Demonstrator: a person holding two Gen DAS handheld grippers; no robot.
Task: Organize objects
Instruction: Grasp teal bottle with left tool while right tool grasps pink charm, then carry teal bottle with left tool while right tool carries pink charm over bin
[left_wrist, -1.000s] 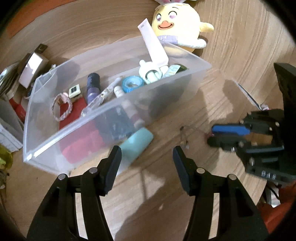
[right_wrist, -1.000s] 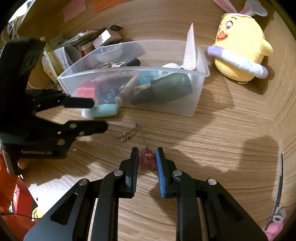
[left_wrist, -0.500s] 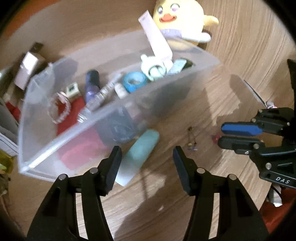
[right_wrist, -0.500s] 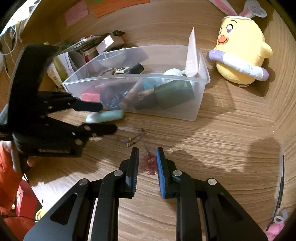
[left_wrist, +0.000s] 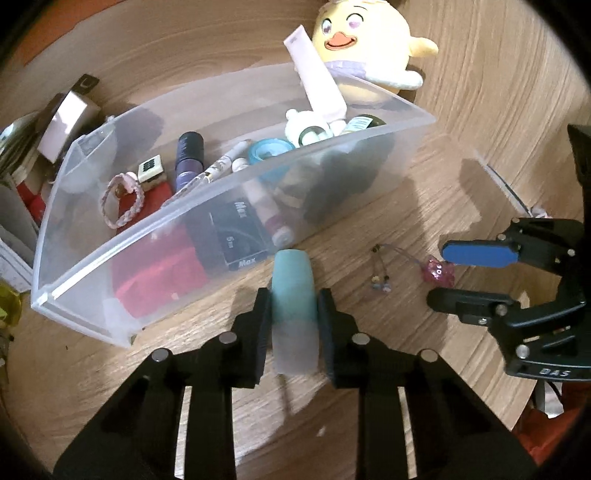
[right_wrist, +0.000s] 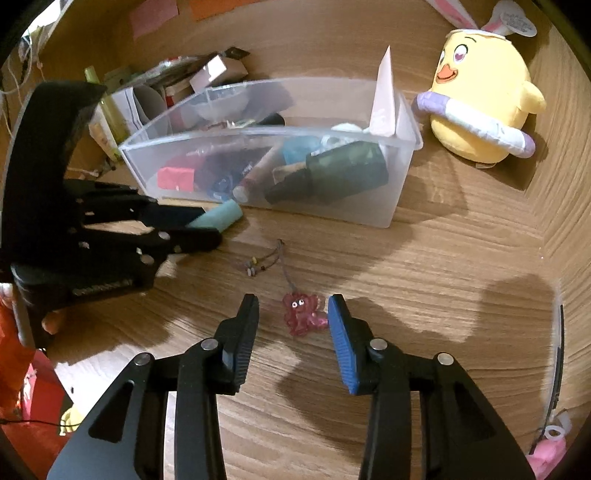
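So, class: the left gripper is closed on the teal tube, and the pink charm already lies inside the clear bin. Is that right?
Not quite. The left gripper has just closed on the teal tube, but the pink charm is not in the clear bin. It lies on the wooden table, between the right gripper's open jaws, as the right wrist view shows.

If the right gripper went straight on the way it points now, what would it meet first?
Most likely the small pink translucent charm lying on the wooden table between the right gripper's open jaws, which have just been opening. Beyond it lies a thin cord with small beads. Depth is hard to judge.
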